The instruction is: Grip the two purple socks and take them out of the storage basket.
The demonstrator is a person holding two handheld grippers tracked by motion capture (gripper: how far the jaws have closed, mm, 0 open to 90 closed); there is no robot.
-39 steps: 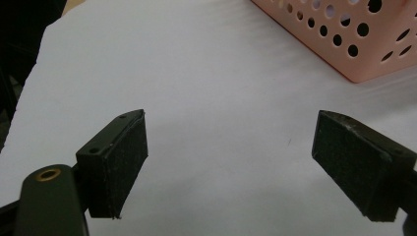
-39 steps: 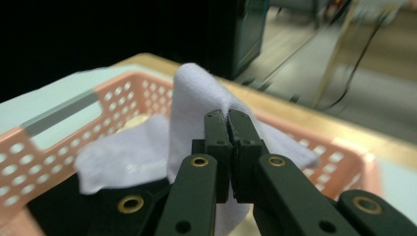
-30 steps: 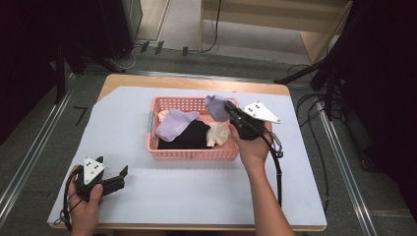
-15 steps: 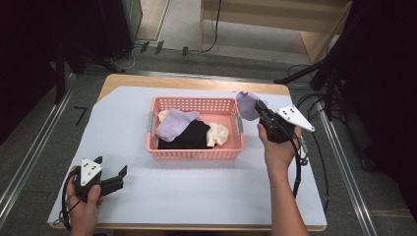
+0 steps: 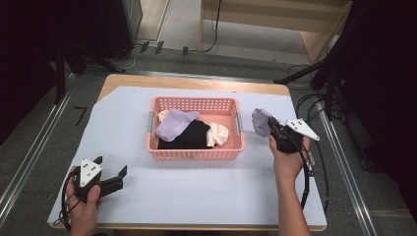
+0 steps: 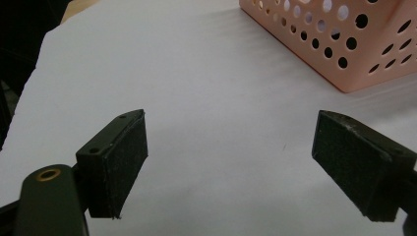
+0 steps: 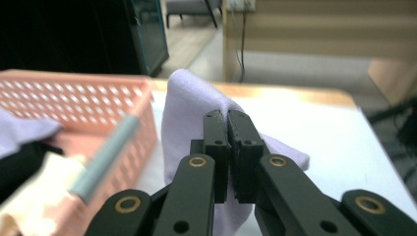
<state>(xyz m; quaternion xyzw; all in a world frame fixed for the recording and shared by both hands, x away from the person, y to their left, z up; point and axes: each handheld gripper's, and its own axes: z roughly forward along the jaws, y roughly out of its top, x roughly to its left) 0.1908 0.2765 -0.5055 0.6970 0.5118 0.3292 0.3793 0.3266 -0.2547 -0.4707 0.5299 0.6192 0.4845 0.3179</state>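
Observation:
A pink basket (image 5: 235,150) stands mid-table holding a lilac cloth (image 5: 175,123), a black cloth (image 5: 192,135) and a cream cloth (image 5: 218,133). My right gripper (image 5: 271,128) is just right of the basket, shut on a second lilac cloth (image 5: 259,121), which hangs above the white sheet. In the right gripper view the jaws pinch that lilac cloth (image 7: 189,101), with the basket (image 7: 98,96) to their left. My left gripper (image 5: 112,176) rests at the front left, open and holding nothing; its pads (image 6: 123,162) stand wide apart over the sheet, the basket (image 6: 344,44) ahead at the right.
A white sheet (image 5: 196,187) covers the wooden table. Cables (image 5: 310,182) trail from the right gripper along the table's right edge. Floor rails and dark equipment surround the table; a wooden shelf unit (image 5: 275,24) stands behind.
My right gripper has carried the lilac cloth out of the basket, rightward, then slightly toward the near side. The left gripper has stayed in place.

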